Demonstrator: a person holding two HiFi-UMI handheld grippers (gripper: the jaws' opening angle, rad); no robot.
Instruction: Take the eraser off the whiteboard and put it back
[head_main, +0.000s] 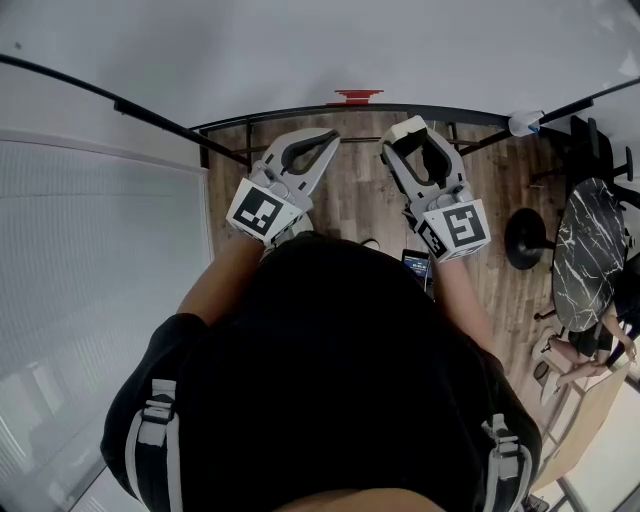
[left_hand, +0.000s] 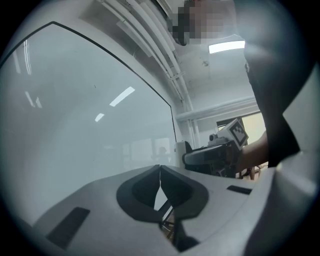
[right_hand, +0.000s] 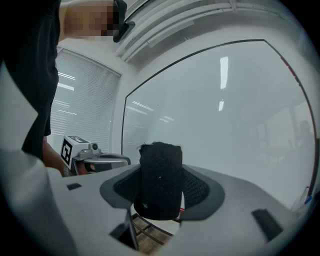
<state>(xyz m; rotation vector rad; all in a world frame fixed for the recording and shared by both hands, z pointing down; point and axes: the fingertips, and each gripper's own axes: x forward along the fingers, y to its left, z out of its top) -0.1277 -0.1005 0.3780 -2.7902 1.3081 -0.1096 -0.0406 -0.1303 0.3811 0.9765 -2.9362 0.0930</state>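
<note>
The eraser (right_hand: 160, 182) shows its black felt face upright between my right gripper's (right_hand: 160, 172) pads, which are shut on it. From the head view its pale body (head_main: 408, 130) sits in the right gripper (head_main: 412, 135), held level just short of the whiteboard (head_main: 300, 50). In the right gripper view the whiteboard (right_hand: 225, 120) fills the background, and the eraser is apart from it. My left gripper (head_main: 322, 138) hovers beside the right one, its jaws shut and empty (left_hand: 160, 175). The left gripper view shows the right gripper (left_hand: 215, 152) off to the side.
A red item (head_main: 357, 96) sits on the board's bottom rail, and a marker-like piece (head_main: 525, 123) is at its right end. A blinded window (head_main: 90, 260) lies to the left. A round marble table (head_main: 588, 250) and a black stool base (head_main: 527, 238) stand on the wooden floor to the right.
</note>
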